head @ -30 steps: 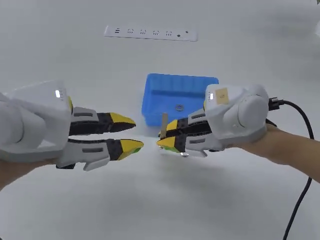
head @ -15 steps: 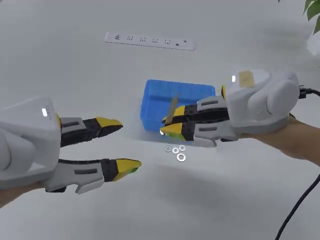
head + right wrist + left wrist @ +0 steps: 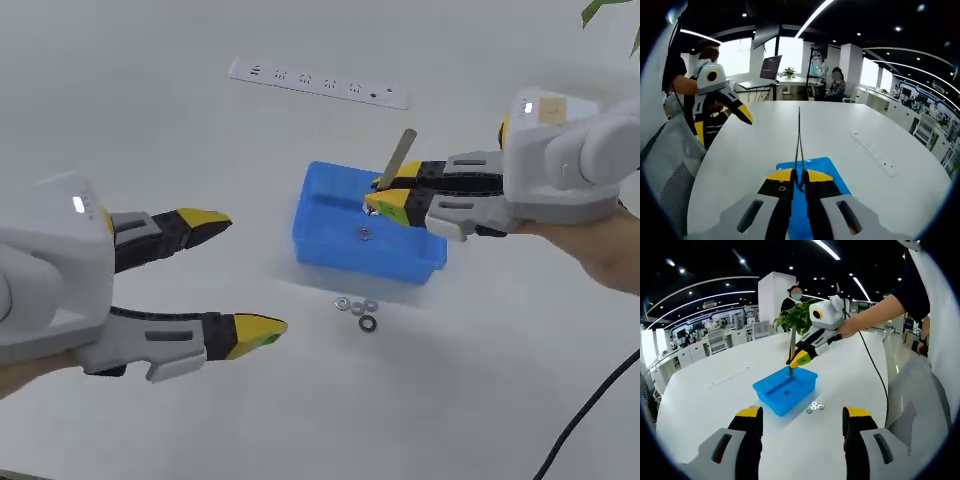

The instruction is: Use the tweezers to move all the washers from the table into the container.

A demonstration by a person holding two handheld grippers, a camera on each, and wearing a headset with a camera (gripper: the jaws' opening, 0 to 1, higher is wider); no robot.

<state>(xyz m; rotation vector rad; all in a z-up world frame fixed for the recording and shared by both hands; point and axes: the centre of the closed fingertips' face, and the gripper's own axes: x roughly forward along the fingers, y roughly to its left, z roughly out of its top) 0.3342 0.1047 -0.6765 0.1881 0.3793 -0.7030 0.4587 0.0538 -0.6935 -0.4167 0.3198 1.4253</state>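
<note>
Right gripper has its jaws clamped tight on the tweezers. The tweezers' handle end sticks up and back, and the tips point down into the blue container, just inside its far wall. Can't tell if a washer is pinched at the tips, too small and glinty. In the right gripper view the tweezers run straight out between the closed jaws over the container. One washer already lies on the container floor. About four washers sit in a tight cluster on the worktop, just off the container's near edge, toward the middle of the worktop. Left gripper has its jaws wide apart, holds nothing, and hangs well clear near the left edge. A power strip lies toward the far edge. This looks like the drop step. To do it well, keep the tips low inside the walls and loosen the squeeze only enough for the tips to part, so the tweezers don't slip and a washer can't bounce out. For the next pick, come at the cluster from the near side, take an outer washer by its rim, and don't scatter the rest. Risk: thin flat washers slip from the tips.
</note>
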